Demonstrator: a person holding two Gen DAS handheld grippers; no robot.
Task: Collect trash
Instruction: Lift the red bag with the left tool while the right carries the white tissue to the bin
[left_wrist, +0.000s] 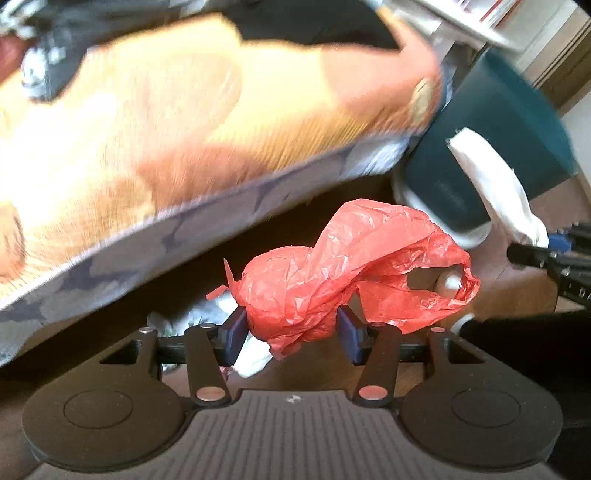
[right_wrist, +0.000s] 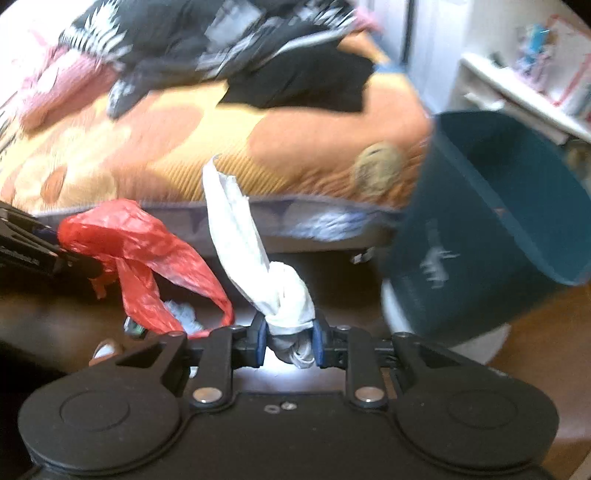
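Red plastic bag (left_wrist: 343, 273): thin, crinkled film, bunched into a twisted wad with a loop handle trailing to one side. Held off the floor below the bed edge, clamped at its knotted end between the blue pads of the left gripper (left_wrist: 291, 332).

White bag (right_wrist: 258, 258): smooth, pale, knotted into a tight lump with a long flat tail standing up. The right gripper (right_wrist: 288, 341) is closed on the knot; it hangs in front of the bed, near the bin.

Surroundings, largest first. Bed (right_wrist: 229, 147) fills the background: orange-and-yellow ribbed cover with round patches, blue-grey patterned side panel beneath. Dark clothes (right_wrist: 258, 55) heaped on top, black with white print. Dark teal bin (right_wrist: 480, 221), round, tapered, smooth plastic, open mouth tilted towards the view, just beside the bed corner. White shelf (right_wrist: 517, 96) behind it. Brown floor (right_wrist: 535, 332), glossy. Small crumpled scraps (right_wrist: 181, 314) lie on the floor under the red bag; detail blurred.
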